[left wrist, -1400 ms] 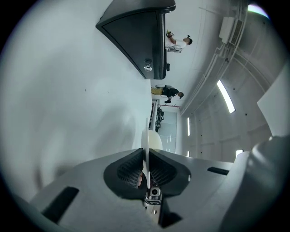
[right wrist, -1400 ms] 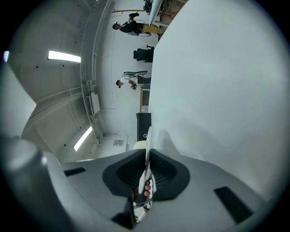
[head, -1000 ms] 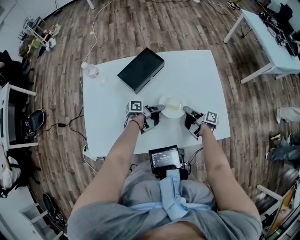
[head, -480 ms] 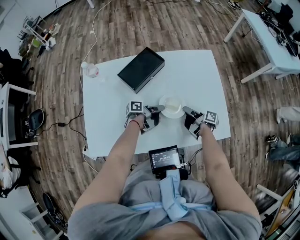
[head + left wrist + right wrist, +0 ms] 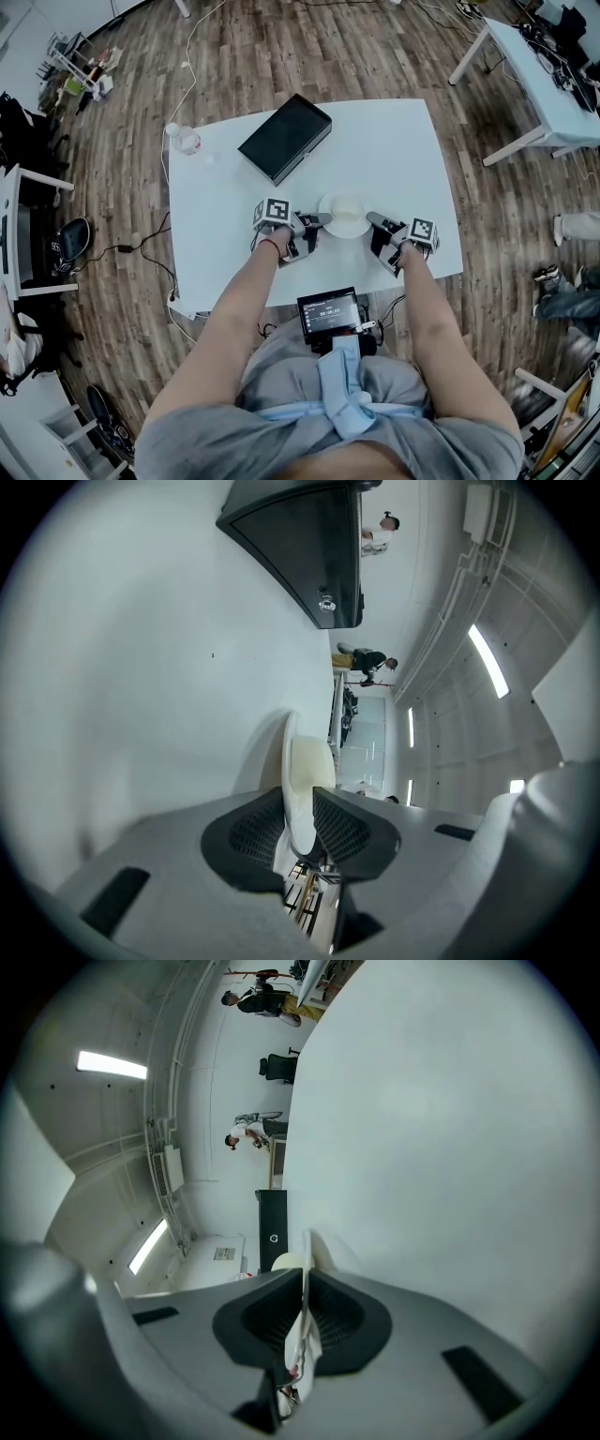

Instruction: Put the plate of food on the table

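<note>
The left gripper (image 5: 317, 219) and the right gripper (image 5: 374, 222) each pinch one side of the rim of the plate (image 5: 345, 214), which is close to the near edge of the table (image 5: 403, 150). Beyond and to the right the tabletop is bare. The black box (image 5: 284, 139) lies farther away, to the left.

The plate (image 5: 349, 231) is round and white, with pale food (image 5: 347, 208) on it. It is level, near the front of the white worktop (image 5: 394, 150). The left tool (image 5: 320, 219) and the right tool (image 5: 373, 221) each pinch its rim.
</note>
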The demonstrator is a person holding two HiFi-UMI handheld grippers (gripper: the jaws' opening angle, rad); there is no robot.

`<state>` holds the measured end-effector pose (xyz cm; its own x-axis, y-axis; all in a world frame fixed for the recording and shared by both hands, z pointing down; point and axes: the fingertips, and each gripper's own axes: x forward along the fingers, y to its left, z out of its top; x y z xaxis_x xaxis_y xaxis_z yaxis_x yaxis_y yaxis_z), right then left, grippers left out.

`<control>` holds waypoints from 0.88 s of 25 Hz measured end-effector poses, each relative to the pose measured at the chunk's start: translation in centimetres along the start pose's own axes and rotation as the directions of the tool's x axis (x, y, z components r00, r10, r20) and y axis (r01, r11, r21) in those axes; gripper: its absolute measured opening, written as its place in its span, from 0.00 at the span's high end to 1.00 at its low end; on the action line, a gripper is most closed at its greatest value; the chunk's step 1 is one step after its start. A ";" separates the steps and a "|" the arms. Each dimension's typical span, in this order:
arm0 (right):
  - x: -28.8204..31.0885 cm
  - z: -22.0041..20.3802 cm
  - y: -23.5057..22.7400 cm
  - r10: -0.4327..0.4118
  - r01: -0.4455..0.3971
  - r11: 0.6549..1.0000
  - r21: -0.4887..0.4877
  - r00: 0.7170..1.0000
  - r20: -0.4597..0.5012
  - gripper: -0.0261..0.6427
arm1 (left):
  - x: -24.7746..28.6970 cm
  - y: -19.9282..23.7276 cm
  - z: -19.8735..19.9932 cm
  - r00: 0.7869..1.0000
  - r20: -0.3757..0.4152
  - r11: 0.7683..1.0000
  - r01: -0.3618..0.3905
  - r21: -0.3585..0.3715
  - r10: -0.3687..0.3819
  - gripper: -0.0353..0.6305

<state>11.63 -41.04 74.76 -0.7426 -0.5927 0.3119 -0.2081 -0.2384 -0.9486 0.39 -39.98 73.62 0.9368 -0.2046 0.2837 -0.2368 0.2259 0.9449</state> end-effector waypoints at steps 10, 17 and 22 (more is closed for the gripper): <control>0.0 0.0 -0.3 -0.050 0.050 0.999 -0.012 0.999 0.003 0.90 | -1.9 0.4 -0.8 0.997 -0.028 0.998 -0.067 0.018 0.067 0.79; -0.2 0.3 -0.4 -0.106 0.106 0.994 -0.016 0.994 0.009 0.90 | -1.7 -0.3 -1.4 0.998 -0.035 0.998 -0.055 0.026 0.056 0.79; 0.0 0.1 -0.4 -0.167 0.166 0.983 -0.074 0.986 -0.008 0.90 | -1.3 -0.4 -1.7 0.997 -0.052 0.998 -0.062 0.030 0.063 0.79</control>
<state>11.74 -41.04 75.17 -0.7022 -0.5385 0.4658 -0.3752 -0.2761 -0.8849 -0.35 -38.20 72.61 0.9321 -0.1401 0.3341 -0.3019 0.2093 0.9301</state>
